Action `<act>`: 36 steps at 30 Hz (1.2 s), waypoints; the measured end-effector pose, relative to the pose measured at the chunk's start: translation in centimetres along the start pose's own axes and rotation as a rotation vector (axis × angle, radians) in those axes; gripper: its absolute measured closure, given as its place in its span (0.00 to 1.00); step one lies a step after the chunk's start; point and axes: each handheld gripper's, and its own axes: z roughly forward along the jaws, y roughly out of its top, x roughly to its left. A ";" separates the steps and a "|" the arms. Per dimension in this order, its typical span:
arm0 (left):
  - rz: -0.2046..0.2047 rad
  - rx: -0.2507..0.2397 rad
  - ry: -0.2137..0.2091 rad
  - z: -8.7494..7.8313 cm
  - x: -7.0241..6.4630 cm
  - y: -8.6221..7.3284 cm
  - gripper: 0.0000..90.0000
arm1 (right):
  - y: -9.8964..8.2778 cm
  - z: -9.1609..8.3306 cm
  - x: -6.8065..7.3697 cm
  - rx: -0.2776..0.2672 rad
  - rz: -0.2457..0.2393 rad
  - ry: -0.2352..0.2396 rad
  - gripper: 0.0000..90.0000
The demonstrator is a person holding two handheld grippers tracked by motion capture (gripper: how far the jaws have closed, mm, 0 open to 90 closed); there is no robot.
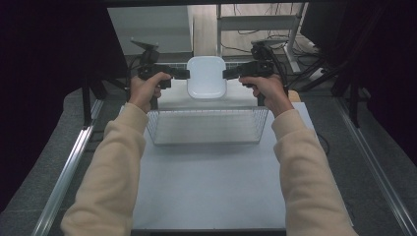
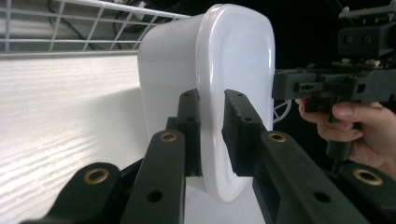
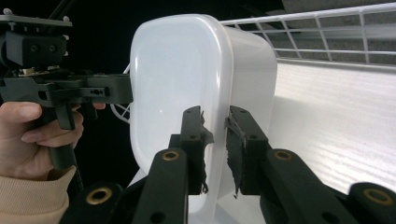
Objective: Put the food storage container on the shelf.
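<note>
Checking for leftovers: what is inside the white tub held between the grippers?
The white tub looks empty from the high view, showing just its pale floor. Its underside and the table beneath it are hidden.

readable text: none, honestly
white plastic tub [image 2: 233,70]: plain, no label or brand
wire basket [image 1: 206,127]: no tag
hand-held grippers: no markings I can read

My high view looks forward and down from above my side of the surface [image 1: 206,177], taking in the white container [image 1: 206,77] at upper centre from well back. My left gripper view rides close behind its own jaws, facing that container [image 2: 219,84] edge-on. My right gripper view does the same from the opposite side. All three share the container [image 3: 187,84] and wire basket [image 1: 206,125].
</note>
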 end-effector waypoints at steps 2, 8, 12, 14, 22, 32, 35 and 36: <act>-0.053 0.006 -0.017 0.3 0.9 0.4 0.85 | 0.4 0.5 -0.3 0.005 0.028 -0.005 0.83; -0.159 0.011 -0.080 0.9 3.0 0.8 0.82 | 1.1 1.7 -1.3 0.003 0.121 -0.002 0.81; -0.198 0.006 -0.096 1.4 4.1 0.9 0.79 | 1.4 2.3 -1.6 -0.001 0.160 -0.023 0.80; -0.213 0.004 -0.098 1.6 4.5 0.9 0.78 | 1.4 2.6 -1.7 -0.012 0.179 -0.029 0.79; -0.202 -0.013 -0.085 1.9 4.4 0.8 0.73 | 1.3 2.8 -1.8 -0.030 0.219 -0.035 0.76; 0.022 -0.183 0.073 -1.0 0.9 0.0 0.32 | 0.4 1.0 2.2 -0.110 -0.011 -0.176 0.27; 0.103 -0.220 0.127 -2.4 -0.3 -1.3 0.32 | -0.5 -0.4 3.0 -0.128 -0.093 -0.161 0.26; 0.126 -0.218 0.122 -2.9 -0.6 -1.9 0.33 | -1.1 -1.1 3.2 -0.129 -0.136 -0.160 0.25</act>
